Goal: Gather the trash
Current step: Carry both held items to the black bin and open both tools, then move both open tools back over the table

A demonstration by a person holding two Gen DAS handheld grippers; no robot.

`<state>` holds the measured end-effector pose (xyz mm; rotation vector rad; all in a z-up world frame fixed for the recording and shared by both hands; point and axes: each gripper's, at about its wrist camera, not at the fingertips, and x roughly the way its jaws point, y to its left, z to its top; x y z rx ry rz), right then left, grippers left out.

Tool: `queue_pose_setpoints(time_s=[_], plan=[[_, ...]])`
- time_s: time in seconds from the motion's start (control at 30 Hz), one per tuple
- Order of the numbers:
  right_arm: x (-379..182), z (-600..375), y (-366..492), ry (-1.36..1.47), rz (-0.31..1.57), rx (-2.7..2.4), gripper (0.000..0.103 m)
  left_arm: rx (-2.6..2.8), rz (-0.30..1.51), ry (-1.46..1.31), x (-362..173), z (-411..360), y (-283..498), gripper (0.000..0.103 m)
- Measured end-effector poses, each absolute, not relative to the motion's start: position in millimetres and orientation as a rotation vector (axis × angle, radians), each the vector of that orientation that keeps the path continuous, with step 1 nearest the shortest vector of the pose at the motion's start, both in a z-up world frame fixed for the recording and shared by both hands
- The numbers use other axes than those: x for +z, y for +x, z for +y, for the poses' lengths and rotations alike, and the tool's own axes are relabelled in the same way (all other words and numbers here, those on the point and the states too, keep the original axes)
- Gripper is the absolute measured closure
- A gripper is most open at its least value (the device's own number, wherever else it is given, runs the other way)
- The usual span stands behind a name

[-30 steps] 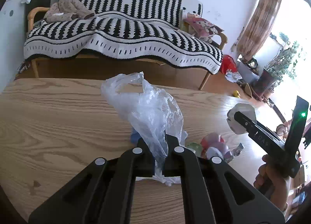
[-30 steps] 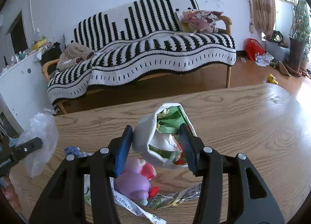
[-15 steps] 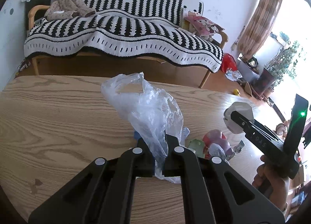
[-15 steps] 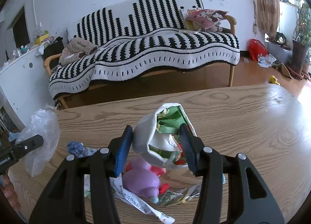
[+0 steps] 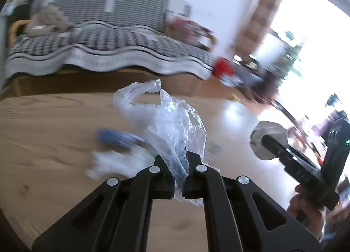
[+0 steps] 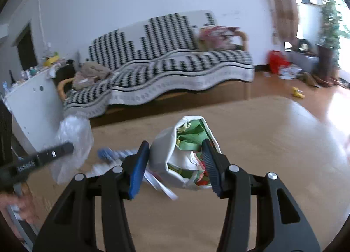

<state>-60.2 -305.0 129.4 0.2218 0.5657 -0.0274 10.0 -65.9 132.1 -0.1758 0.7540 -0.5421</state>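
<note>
Your left gripper (image 5: pixel 179 160) has its jaws pinched nearly closed on a clear plastic bag (image 5: pixel 172 125); the film is trapped between the two tips and billows up and away toward 12 o'clock in the left wrist view, with a short tail hanging below the jaws. Your right gripper (image 6: pixel 175 162) has its jaws about half open and clamped on a white crumpled carton (image 6: pixel 186 160), blue pad on its left wall, right finger against its open mouth, where green and red printed paper shows inside. The carton is clear of the surface (image 6: pixel 262 142), held above it. In the left wrist view the same carton (image 5: pixel 268 140) sits at 3 o'clock, gripped by the right tool, with your right hand (image 5: pixel 306 210) at 4 o'clock. In the right wrist view the bag (image 6: pixel 72 142) is at 9 o'clock beside the left tool's finger (image 6: pixel 54 153), and your left hand (image 6: pixel 19 206) is at 8 o'clock. Loose trash remains on the wooden surface: a blue item (image 5: pixel 118 139) at 10 o'clock of the left jaws, white wrappers (image 5: pixel 113 164) just below it, and a white strip (image 6: pixel 161 186) under the carton in the right view. All of this is motion-blurred, so you cannot tell details. Beyond the surface stands a sofa (image 6: pixel 175 59) under a black-and-white striped throw.
</note>
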Motion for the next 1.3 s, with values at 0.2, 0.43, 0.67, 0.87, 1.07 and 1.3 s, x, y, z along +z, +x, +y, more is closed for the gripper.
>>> queue_pose_setpoints(time_s=[0.2,0.43,0.67,0.87,1.07,1.3], plan=[[149,-388,-213,0.263,0.540,-0.225,0.053,-0.904,0.858,-0.035,128,-193,-118,0.100],[106,-444,-338,0.320,0.678,-0.334,0.053,-1.131,1.115,0.073,68,-286,-228,0.100],[-36,-472,-392,0.604,0.920,-0.349,0.053,-1.107,1.374,0.280,-32,-342,-282,0.100],[-56,-483,-408,0.701,0.918,-0.329,0.051,-1.086,1.401,0.294,-45,-348,-283,0.100],[-49,-501,-405,0.790,0.881,-0.348,0.007,-1.019,1.435,0.268,-41,-340,-267,0.006],[-10,-500,-407,0.716,0.755,-0.407,0.007,-1.012,1.222,0.228,17,-316,-250,0.006]])
